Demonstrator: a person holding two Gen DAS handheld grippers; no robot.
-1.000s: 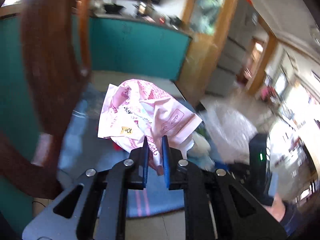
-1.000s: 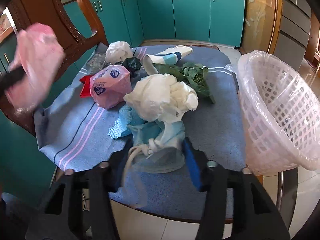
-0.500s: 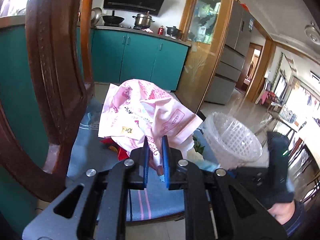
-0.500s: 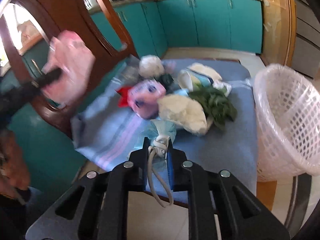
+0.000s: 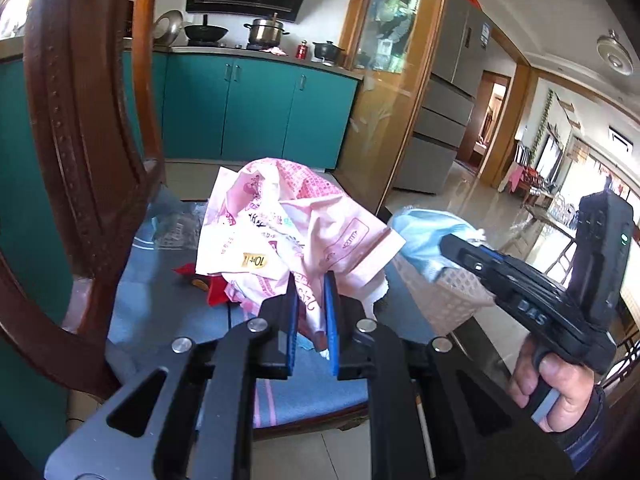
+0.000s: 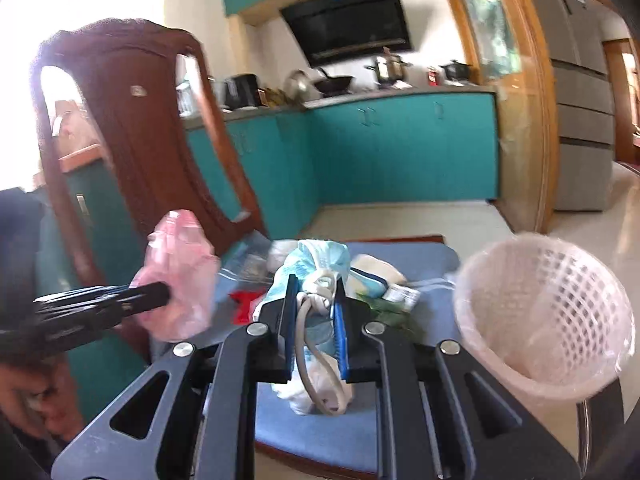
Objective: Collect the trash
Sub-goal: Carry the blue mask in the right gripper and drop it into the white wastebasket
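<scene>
The right tool [image 6: 314, 328] has just clamped on the blue mask [image 6: 320, 258] and lifted it off the tabletop [image 6: 400, 252] – the left tool [image 5: 311, 320] grips the pink wrapper [image 5: 288, 232] – both near the basket [image 6: 548, 312], ready to drop.

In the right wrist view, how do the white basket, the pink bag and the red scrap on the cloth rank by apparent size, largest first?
1. White basket, clearly the largest.
2. Pink bag, held in the left claw; its nearness to the camera may enlarge it.
3. Red scrap, smallest, partly hidden.
</scene>
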